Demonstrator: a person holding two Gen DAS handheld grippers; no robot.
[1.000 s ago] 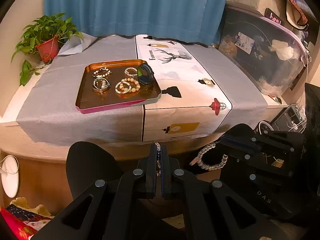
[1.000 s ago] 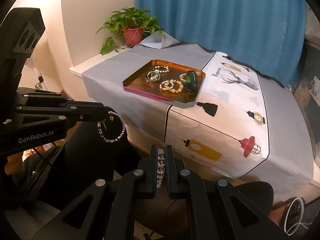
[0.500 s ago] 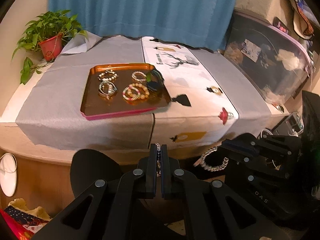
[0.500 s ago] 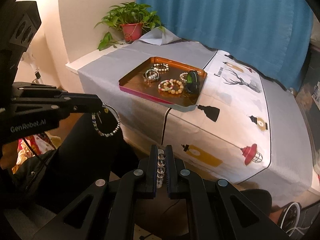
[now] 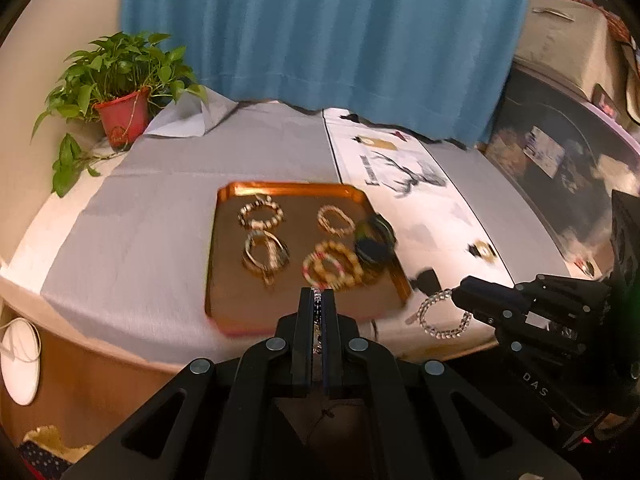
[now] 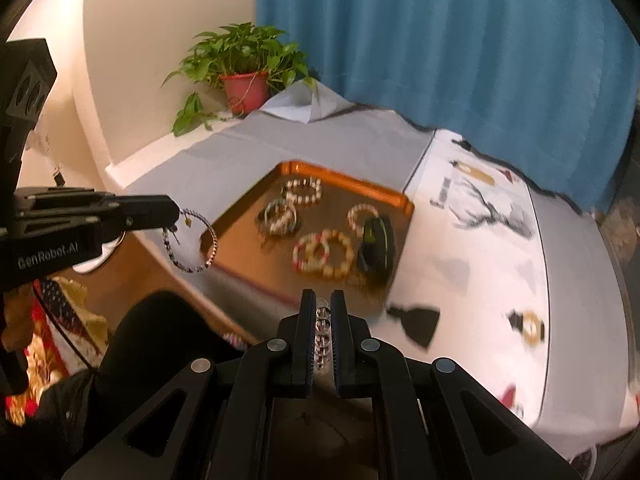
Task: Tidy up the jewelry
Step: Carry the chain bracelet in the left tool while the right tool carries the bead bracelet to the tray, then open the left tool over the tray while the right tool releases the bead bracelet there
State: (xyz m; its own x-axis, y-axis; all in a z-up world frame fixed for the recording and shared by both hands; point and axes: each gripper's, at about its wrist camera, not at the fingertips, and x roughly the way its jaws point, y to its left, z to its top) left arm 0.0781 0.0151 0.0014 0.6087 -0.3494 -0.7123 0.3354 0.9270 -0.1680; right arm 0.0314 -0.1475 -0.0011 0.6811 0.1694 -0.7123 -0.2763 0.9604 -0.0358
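Note:
An orange tray (image 5: 224, 200) (image 6: 400, 200) lies on the cloth-covered table and holds several beaded bracelets (image 5: 330, 266) (image 6: 322, 254) and a dark bangle (image 5: 374, 240) (image 6: 376, 244). My left gripper (image 5: 317, 294) is shut on a thin dark-beaded bracelet (image 5: 317, 312), just short of the tray's near edge. In the right wrist view the left gripper (image 6: 176, 212) has that bracelet (image 6: 214, 240) dangling as a ring. My right gripper (image 6: 322, 300) is shut on a silver bracelet (image 6: 322, 328). It enters the left wrist view from the right (image 5: 456, 292), with the silver bracelet (image 5: 424, 306) hanging over the table's front edge.
A potted plant (image 5: 120, 116) stands at the table's back left before a blue curtain (image 5: 320, 40). A clear storage box (image 5: 560, 152) sits at the right. The table's wooden front (image 5: 100, 360) and a white slipper (image 5: 20, 360) lie below left. A dark-clad knee (image 6: 160, 340) is under the right gripper.
Both grippers have moved forward toward the table, each still shut on its bracelet. The tray now looks nearer and larger in both views.

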